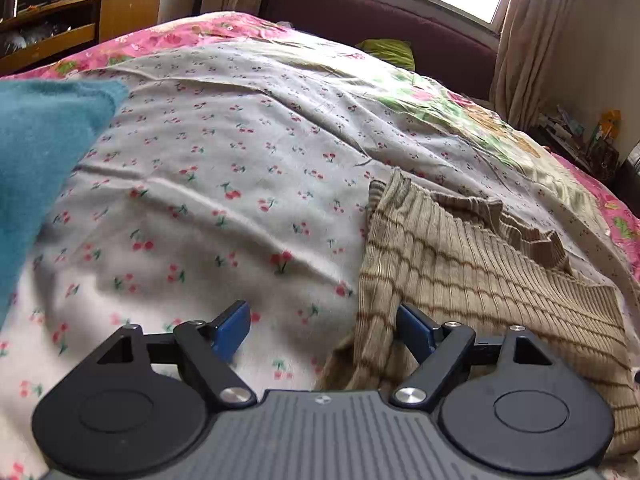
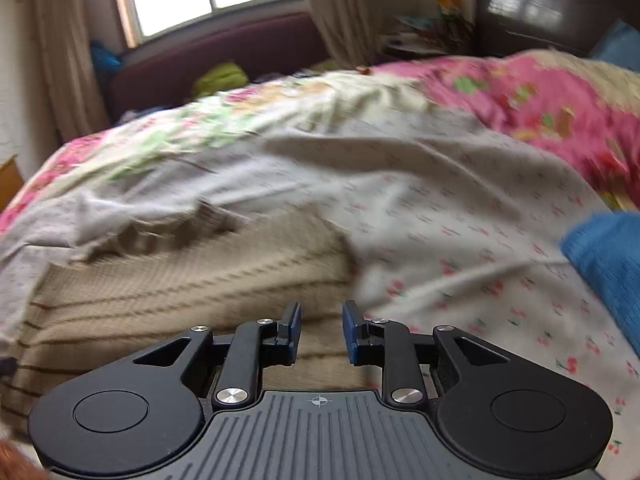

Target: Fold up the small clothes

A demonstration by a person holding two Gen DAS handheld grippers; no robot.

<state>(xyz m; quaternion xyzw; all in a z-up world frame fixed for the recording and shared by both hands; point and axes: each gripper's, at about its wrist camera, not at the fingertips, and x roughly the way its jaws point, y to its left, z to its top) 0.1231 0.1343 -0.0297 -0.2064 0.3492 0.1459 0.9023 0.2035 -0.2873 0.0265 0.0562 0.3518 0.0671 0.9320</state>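
Observation:
A tan ribbed knit garment (image 1: 480, 280) with thin brown stripes lies on the cherry-print sheet (image 1: 224, 184), at the right in the left wrist view. My left gripper (image 1: 324, 328) is open and empty, low over the sheet, with its right finger at the garment's left edge. In the blurred right wrist view the same garment (image 2: 168, 280) lies at the left. My right gripper (image 2: 320, 332) is partly open and empty, just above the garment's right edge.
A teal knit cloth (image 1: 44, 152) lies at the left; a blue cloth (image 2: 608, 264) shows at the right of the right wrist view. A pink floral quilt (image 2: 540, 96) covers the bed beyond. A dark red headboard (image 1: 380, 20), window and wooden desk (image 1: 80, 20) stand behind.

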